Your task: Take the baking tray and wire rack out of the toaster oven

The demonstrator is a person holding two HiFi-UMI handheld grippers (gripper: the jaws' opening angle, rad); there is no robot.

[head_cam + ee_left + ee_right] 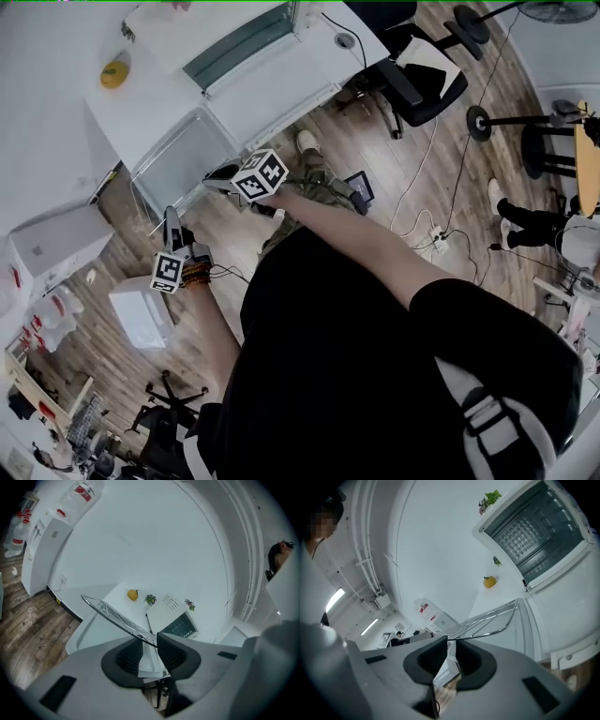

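Note:
The wire rack (183, 159) lies on the pale baking tray (89, 632), and I hold them by two edges off the table's corner, above the wooden floor. My left gripper (173, 217) is shut on the near-left edge; in the left gripper view the rack's wire (117, 616) runs into the left gripper (150, 644). My right gripper (217, 176) is shut on the near-right edge, with the rack (487, 620) and tray (525, 625) stretching out from the right gripper (449, 644). The white toaster oven (239, 42) stands on the table with its door (272, 94) folded down and its cavity (539, 531) open.
A yellow object (114, 72) and small plants (150, 599) sit on the white table (141, 108). A white box (141, 314) and white cabinet (56, 239) stand on the floor at left. An office chair (412, 75) and cables lie to the right.

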